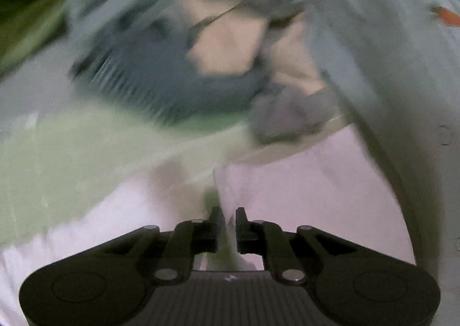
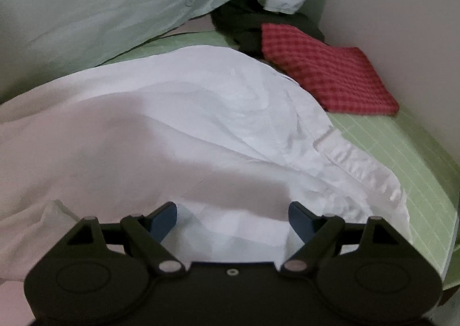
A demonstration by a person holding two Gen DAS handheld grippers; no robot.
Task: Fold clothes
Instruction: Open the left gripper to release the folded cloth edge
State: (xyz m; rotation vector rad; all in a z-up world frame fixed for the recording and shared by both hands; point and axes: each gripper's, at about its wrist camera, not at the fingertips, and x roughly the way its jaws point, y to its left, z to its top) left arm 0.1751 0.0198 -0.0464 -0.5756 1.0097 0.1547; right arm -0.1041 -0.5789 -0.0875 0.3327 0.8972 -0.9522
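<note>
A white garment (image 2: 178, 113) lies crumpled over a green gridded mat (image 2: 402, 159). My right gripper (image 2: 233, 219) hovers just above its near part, blue pads wide apart with nothing pinched. In the left wrist view the same pale cloth (image 1: 302, 191) fills the lower half, and a fold of it rises in a ridge into the narrow gap of my left gripper (image 1: 228, 228), which looks shut on that fold. Everything beyond the left fingers is smeared by motion blur.
A folded red checked cloth (image 2: 330, 78) lies at the back right by a pale wall (image 2: 388, 9), with a dark garment (image 2: 244, 24) behind it. A mint shirt (image 2: 115, 9) hangs at the back left. Blurred skin-coloured (image 1: 230, 47) and blue-grey (image 1: 158, 81) shapes sit ahead of the left gripper.
</note>
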